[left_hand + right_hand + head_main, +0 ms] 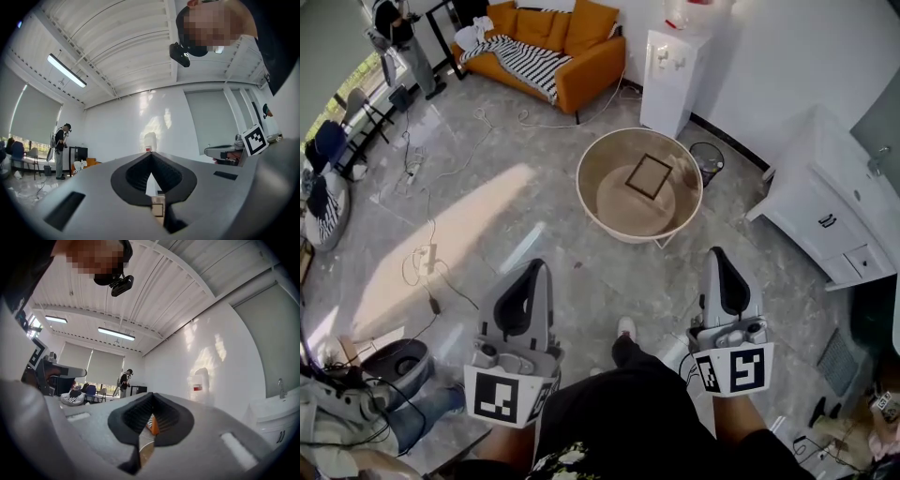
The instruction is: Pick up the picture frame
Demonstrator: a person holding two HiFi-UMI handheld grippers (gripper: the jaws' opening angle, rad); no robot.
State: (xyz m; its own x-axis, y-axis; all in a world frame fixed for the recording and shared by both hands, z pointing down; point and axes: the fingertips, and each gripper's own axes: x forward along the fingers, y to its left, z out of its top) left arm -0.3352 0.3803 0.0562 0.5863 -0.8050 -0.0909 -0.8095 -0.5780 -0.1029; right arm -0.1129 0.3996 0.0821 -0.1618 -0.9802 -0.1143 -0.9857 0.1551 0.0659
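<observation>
The left gripper [535,267] and right gripper [718,253] are carried with jaws pressed together, holding nothing, well short of the dark picture frame [650,176] lying flat in the round rimmed table [605,155].

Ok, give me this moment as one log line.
stage: pre-grasp | frame: flat on table, untouched | left tongs: shut, empty | right tongs: shut, empty | both short of table

The floor [487,216] was glossy grey stone. The tabletop [614,202] looked like smooth pale wood, and the picture frame [650,176] had a dark matt border. The left gripper [534,267] and right gripper [718,253] were matt grey plastic with black ribbed pads [136,173]. The sofa [581,56] was orange cloth.
</observation>
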